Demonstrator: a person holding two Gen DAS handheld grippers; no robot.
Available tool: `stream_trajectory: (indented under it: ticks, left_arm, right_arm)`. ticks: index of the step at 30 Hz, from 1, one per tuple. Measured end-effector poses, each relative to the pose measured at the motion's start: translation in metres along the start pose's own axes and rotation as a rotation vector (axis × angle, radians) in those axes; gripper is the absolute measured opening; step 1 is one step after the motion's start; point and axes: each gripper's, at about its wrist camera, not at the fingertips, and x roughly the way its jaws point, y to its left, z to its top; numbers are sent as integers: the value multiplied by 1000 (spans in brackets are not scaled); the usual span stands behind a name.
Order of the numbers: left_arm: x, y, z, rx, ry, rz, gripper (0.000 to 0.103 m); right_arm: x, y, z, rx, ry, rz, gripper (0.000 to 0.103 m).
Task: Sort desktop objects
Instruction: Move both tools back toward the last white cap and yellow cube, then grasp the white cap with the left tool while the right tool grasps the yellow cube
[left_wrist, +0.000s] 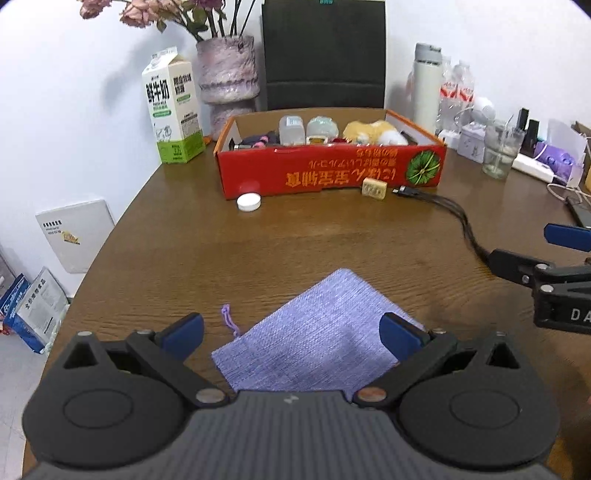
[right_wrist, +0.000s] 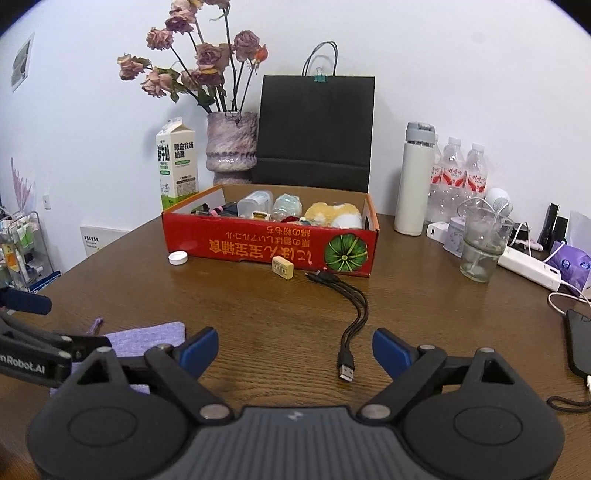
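A purple cloth pouch (left_wrist: 314, 339) lies on the brown table between the open fingers of my left gripper (left_wrist: 291, 334); it also shows in the right wrist view (right_wrist: 147, 338). A black multi-head USB cable (right_wrist: 351, 317) lies ahead of my open, empty right gripper (right_wrist: 295, 350), its plug between the fingers' line. The cable also shows in the left wrist view (left_wrist: 443, 205). A red cardboard box (right_wrist: 269, 247) holding several small items stands mid-table. A white cap (right_wrist: 178, 257) and a small beige block (right_wrist: 282, 267) lie in front of it.
Behind the box stand a milk carton (right_wrist: 177, 166), a vase of dried roses (right_wrist: 231, 147) and a black paper bag (right_wrist: 316, 129). At right are a white flask (right_wrist: 415, 177), water bottles (right_wrist: 458, 173), a glass (right_wrist: 484, 243), a power strip (right_wrist: 528, 269) and a phone (right_wrist: 580, 343).
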Motion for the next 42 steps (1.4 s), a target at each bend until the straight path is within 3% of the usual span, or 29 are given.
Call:
stream_trajectory:
  ticks: [9,15,19,24,26,30,34,39,40,42]
  left_arm:
    - [11,16,-3,-58,-10,17,103]
    - [20,32,3,-65,-47,48,103]
    - [36,50,26,-86,-81,60,103]
    - [79,63,76,-62,-95,-23,103]
    - [103,64,96,-70,-70,12,101]
    - [144,60,114,-39,-74,-22,95]
    - [175,48,118,39,-56,20,84]
    - [187,47,113,52,-74,-5,81]
    - [187,49,111,60,-85,-9,81]
    - [189,52,108,44,-94,-32,80]
  right_arm:
    - [4,-4,-13,1,13,-16,90]
    - [17,-31,-7,85,21,-13,90]
    - [39,-41,5,86,41,-38,90]
    - [69,-43,25,44,41,-69,85]
    - [84,-41,35,26,42,-61,82]
    - [112,-29,52,14,19,13,82]
    - [158,-11,61,24,57,108,62]
    - [200,12,67,-24,116,29,59]
    - [207,15,67,-26,122,24,55]
    - [216,18,66,-17,138,35,37]
